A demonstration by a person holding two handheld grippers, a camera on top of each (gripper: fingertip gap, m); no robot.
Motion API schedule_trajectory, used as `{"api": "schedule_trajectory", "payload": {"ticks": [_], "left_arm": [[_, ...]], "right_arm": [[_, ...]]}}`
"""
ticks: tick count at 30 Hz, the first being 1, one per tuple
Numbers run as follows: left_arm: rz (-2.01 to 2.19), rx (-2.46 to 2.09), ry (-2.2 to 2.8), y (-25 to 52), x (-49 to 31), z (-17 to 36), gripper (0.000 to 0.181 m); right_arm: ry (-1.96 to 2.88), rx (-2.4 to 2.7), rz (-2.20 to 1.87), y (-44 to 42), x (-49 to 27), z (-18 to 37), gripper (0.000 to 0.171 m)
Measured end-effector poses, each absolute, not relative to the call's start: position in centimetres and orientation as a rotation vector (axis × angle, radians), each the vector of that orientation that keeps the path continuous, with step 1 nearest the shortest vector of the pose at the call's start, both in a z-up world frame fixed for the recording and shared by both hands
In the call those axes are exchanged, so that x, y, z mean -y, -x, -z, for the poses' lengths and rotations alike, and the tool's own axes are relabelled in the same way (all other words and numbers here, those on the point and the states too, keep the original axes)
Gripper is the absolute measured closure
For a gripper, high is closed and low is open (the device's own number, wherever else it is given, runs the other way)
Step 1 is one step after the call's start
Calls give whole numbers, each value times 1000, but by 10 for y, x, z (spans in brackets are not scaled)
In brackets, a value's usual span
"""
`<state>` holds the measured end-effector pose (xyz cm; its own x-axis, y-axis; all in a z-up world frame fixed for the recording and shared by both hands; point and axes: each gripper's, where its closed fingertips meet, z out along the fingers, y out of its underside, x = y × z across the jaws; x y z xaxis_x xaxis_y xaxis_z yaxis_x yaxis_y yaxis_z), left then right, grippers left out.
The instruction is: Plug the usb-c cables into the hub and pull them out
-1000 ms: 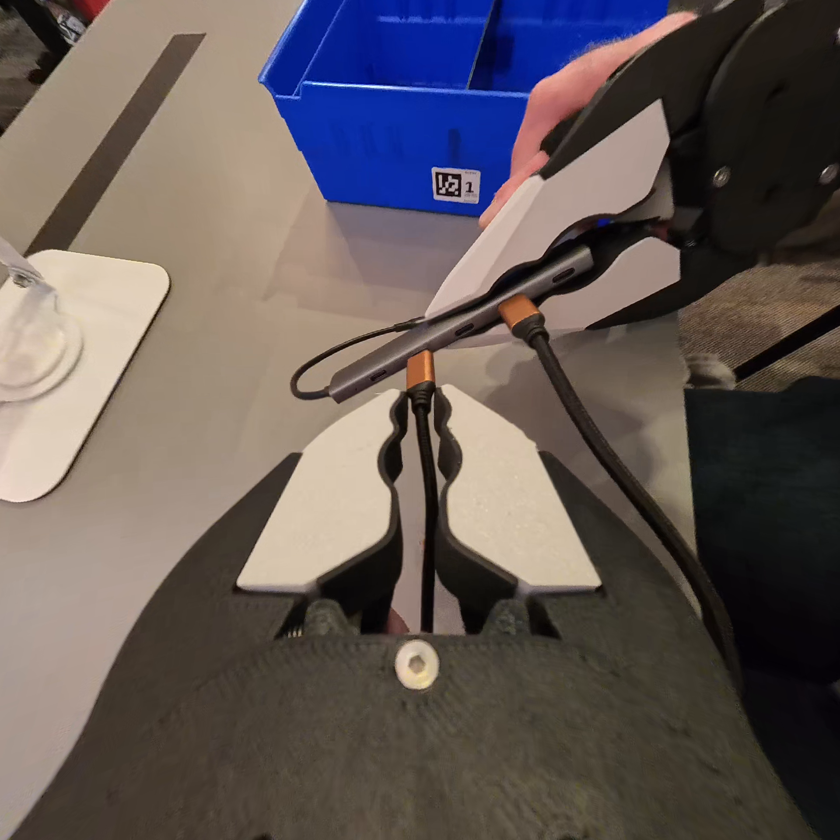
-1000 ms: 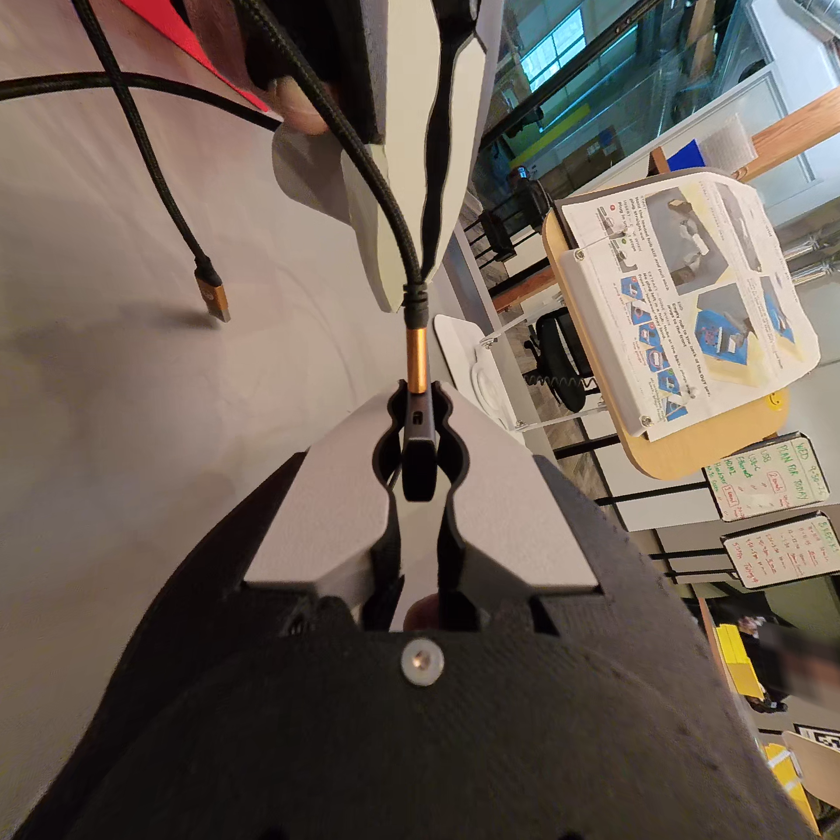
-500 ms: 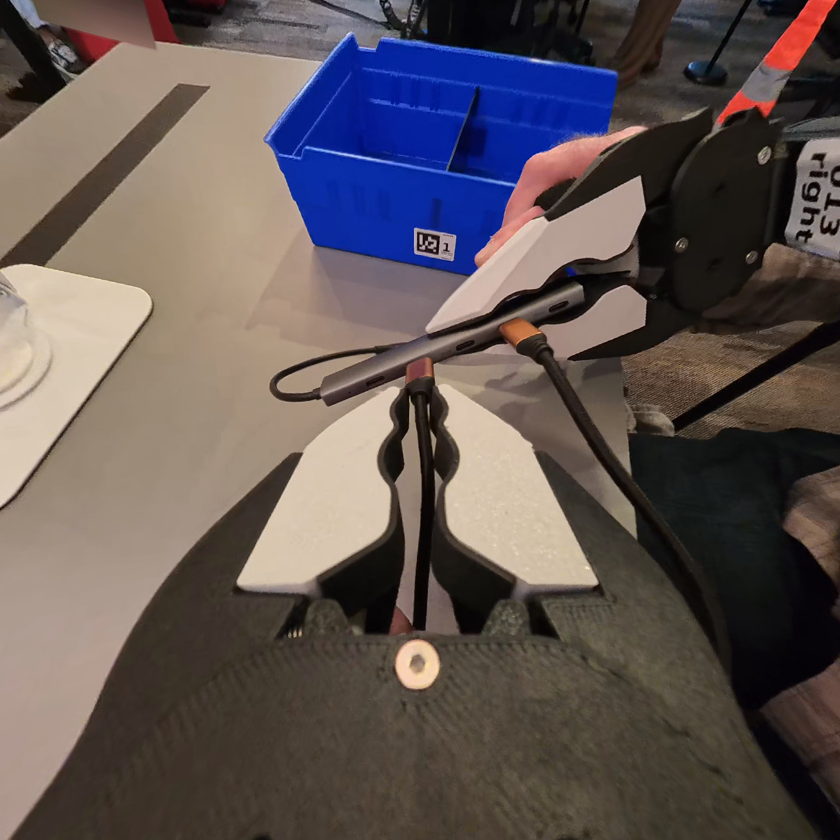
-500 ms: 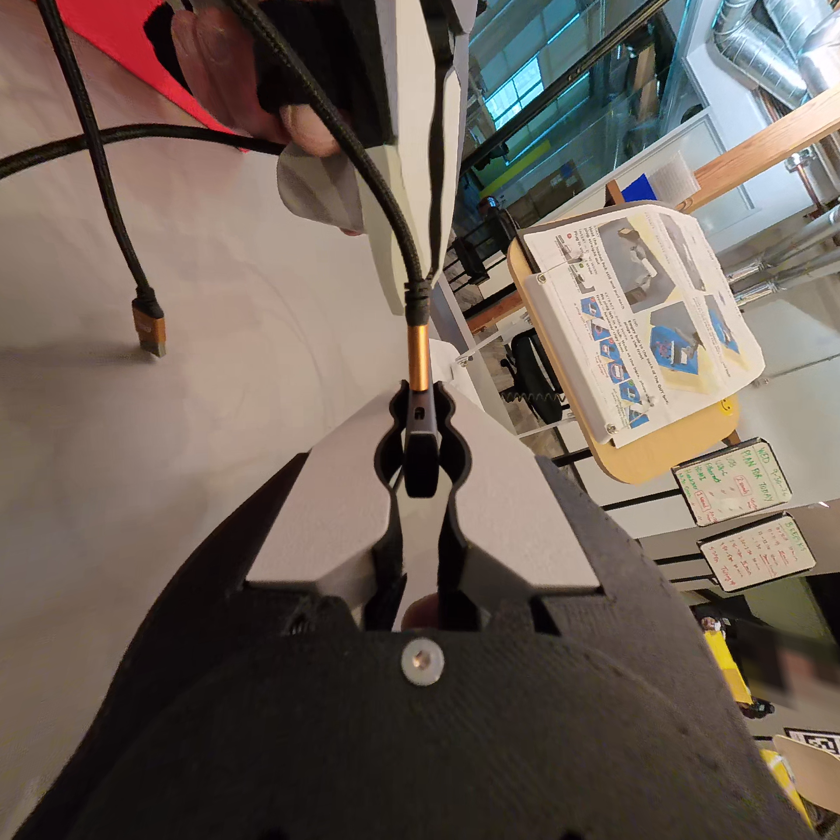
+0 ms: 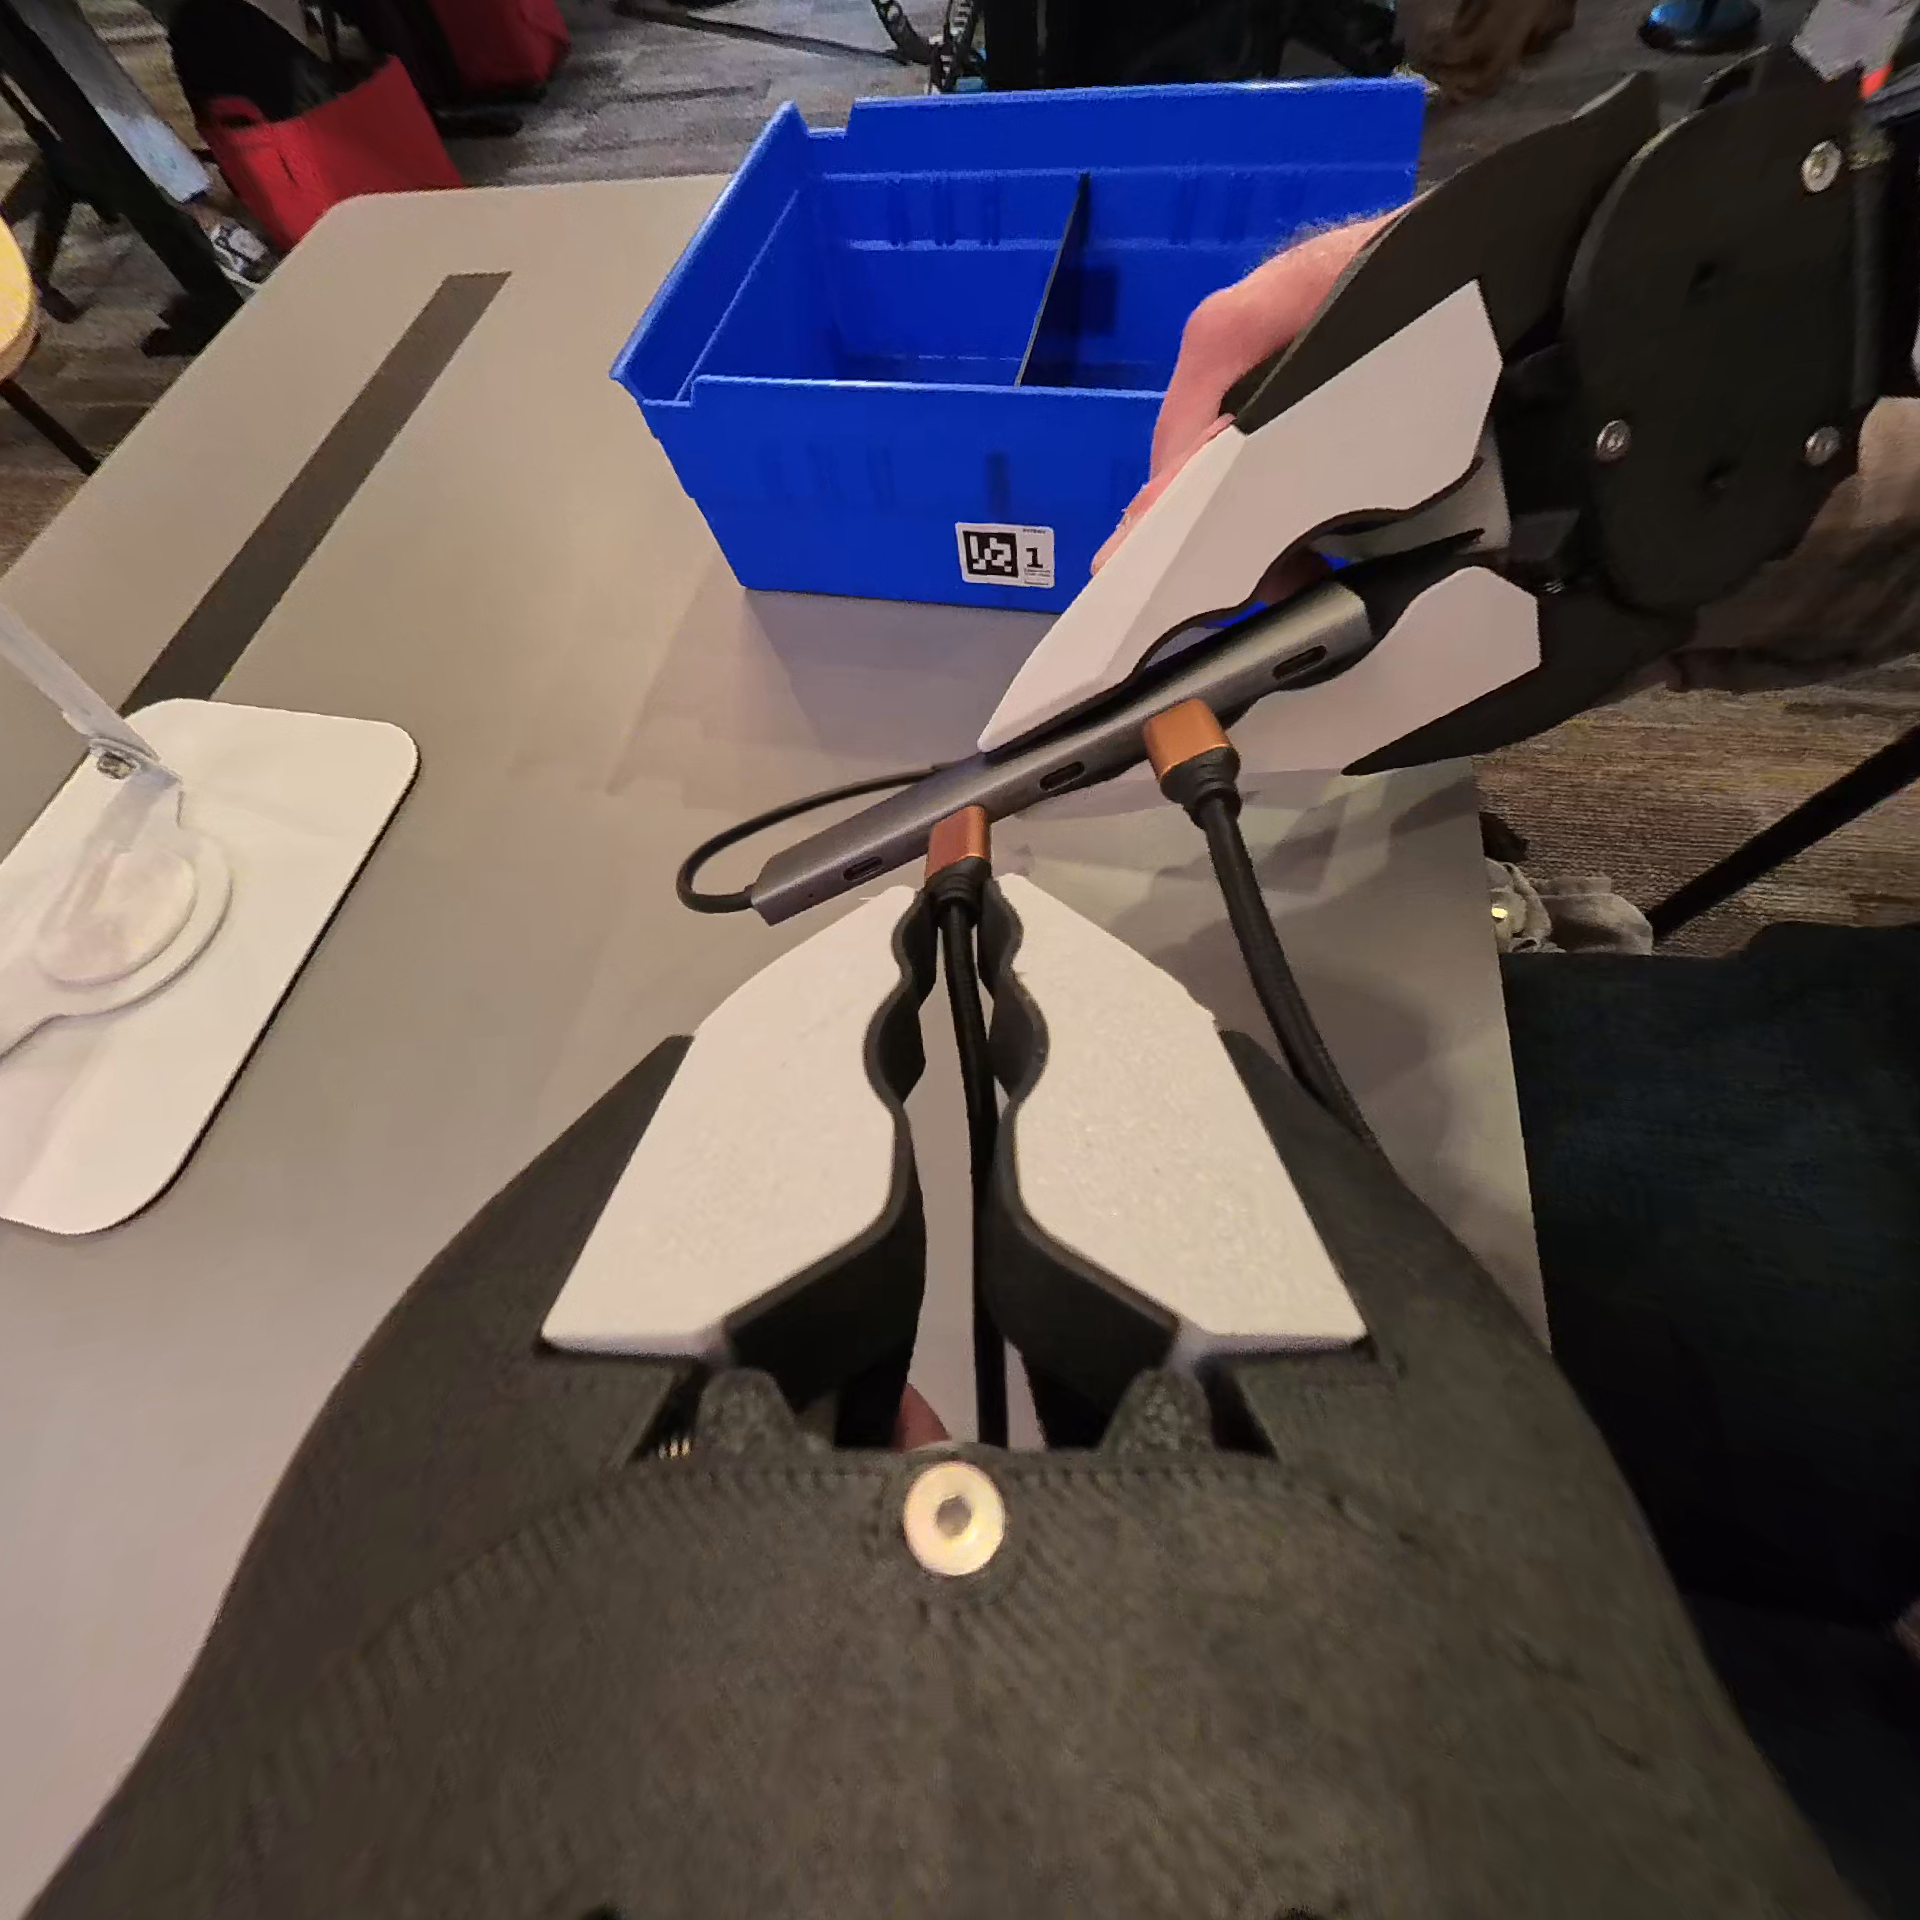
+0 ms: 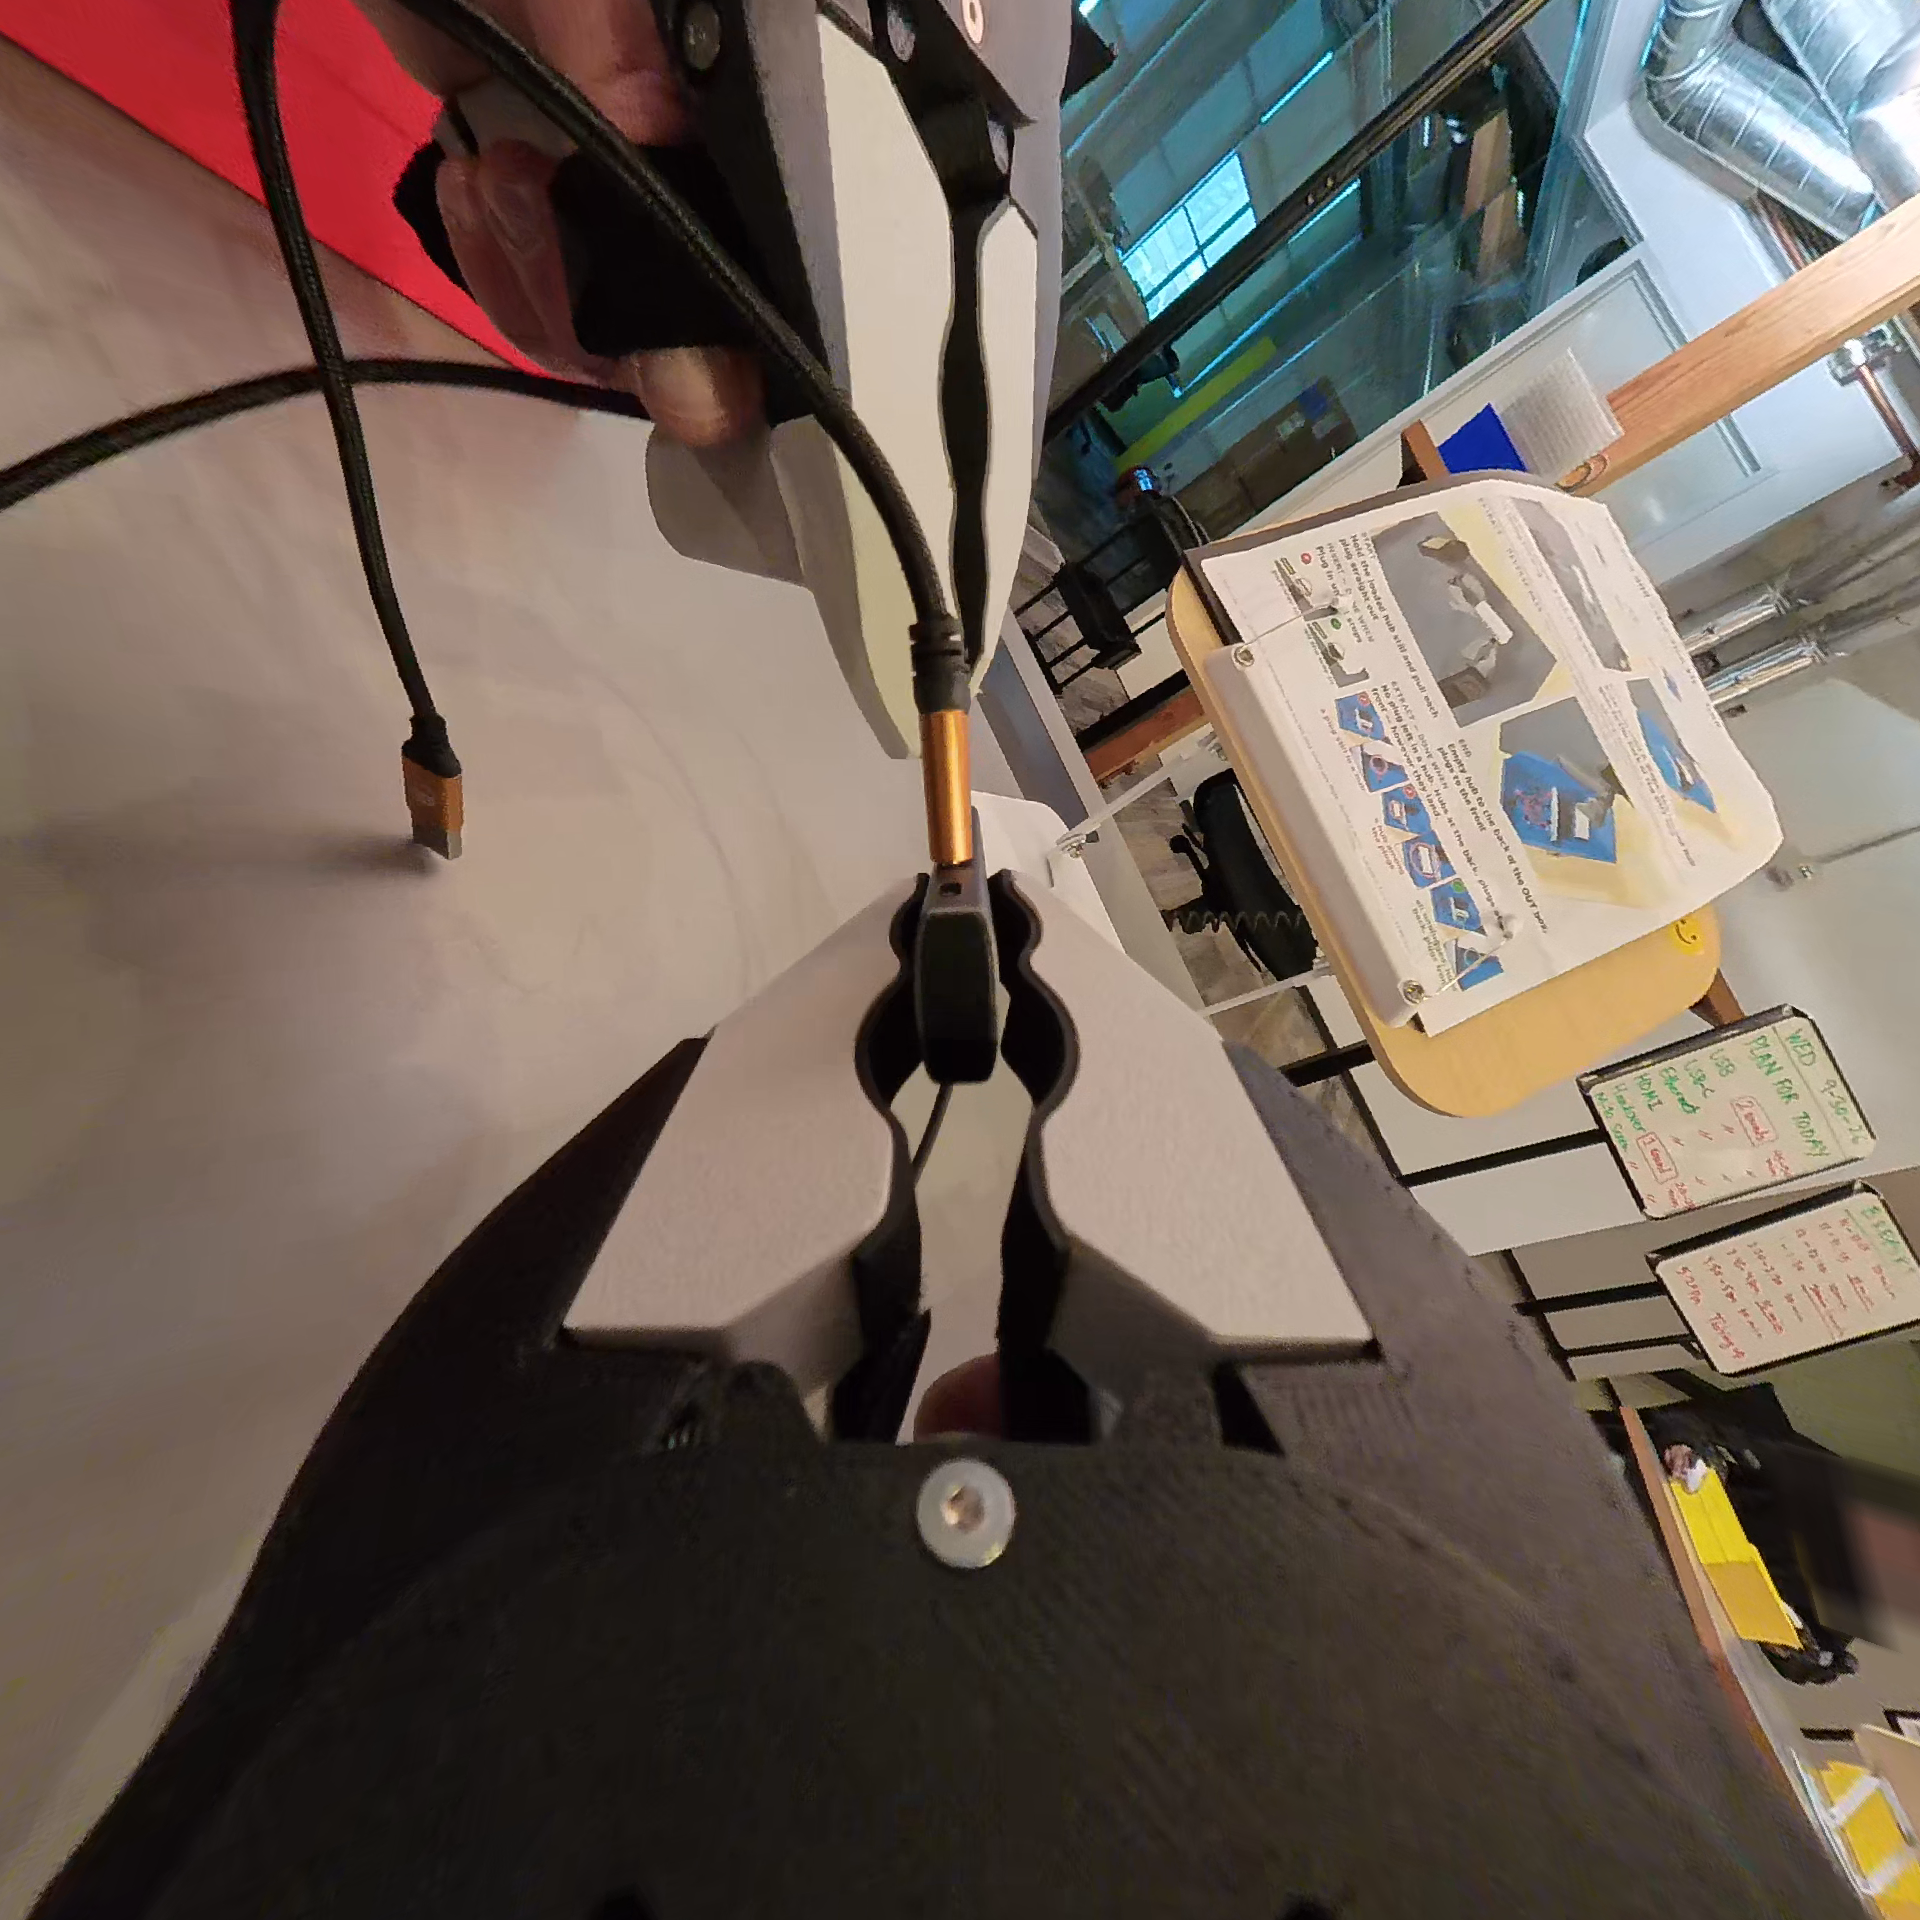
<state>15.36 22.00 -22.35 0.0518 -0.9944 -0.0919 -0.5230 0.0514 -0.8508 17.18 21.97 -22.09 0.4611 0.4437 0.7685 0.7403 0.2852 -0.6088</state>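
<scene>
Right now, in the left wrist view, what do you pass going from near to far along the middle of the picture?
Left tongs shut on a black cable → its copper plug → grey hub → blue bin.

Hub: matt grey metal. Cables: black braided sheath, copper-toned metal plugs. Bin: glossy blue plastic. Table: smooth matt grey
</scene>
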Motion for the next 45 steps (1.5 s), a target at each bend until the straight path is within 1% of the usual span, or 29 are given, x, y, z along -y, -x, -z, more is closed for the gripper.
{"api": "schedule_trajectory", "payload": {"ticks": [4, 6, 9, 11, 14, 18, 24, 30, 32, 35, 41, 45], "left_arm": [[818, -1596, 1593, -150, -219, 226, 173], [824, -1589, 1588, -150, -219, 220, 172], [765, -1540, 1543, -146, -226, 202, 161], [772, -1486, 1515, -141, -229, 187, 159], [749, -1378, 1474, -124, -236, 160, 158], [702, -1244, 1451, -99, -246, 134, 158], [626, -1266, 1473, -82, -234, 146, 160], [616, -1261, 1522, -69, -224, 166, 161], [610, -1264, 1541, -66, -222, 173, 161], [609, -1267, 1559, -64, -219, 182, 162], [610, -1272, 1587, -64, -215, 192, 162], [605, -1277, 1602, -63, -215, 196, 162]], "right_arm": [[1356, 1174, 275, -170, -219, 223, 164], [1365, 1150, 267, -171, -219, 215, 164], [1418, 1135, 291, -178, -220, 206, 164], [1455, 1121, 304, -188, -221, 198, 164], [1497, 1073, 313, -208, -221, 179, 164], [1519, 972, 318, -240, -222, 137, 164], [1560, 763, 347, -317, -229, 67, 163], [1651, 470, 407, -429, -233, 30, 164], [1692, 382, 389, -459, -235, 34, 163], [1733, 274, 259, -485, -244, 55, 163], [1806, 129, -92, -497, -272, 125, 164], [1910, 92, -179, -499, -287, 172, 164]]}}
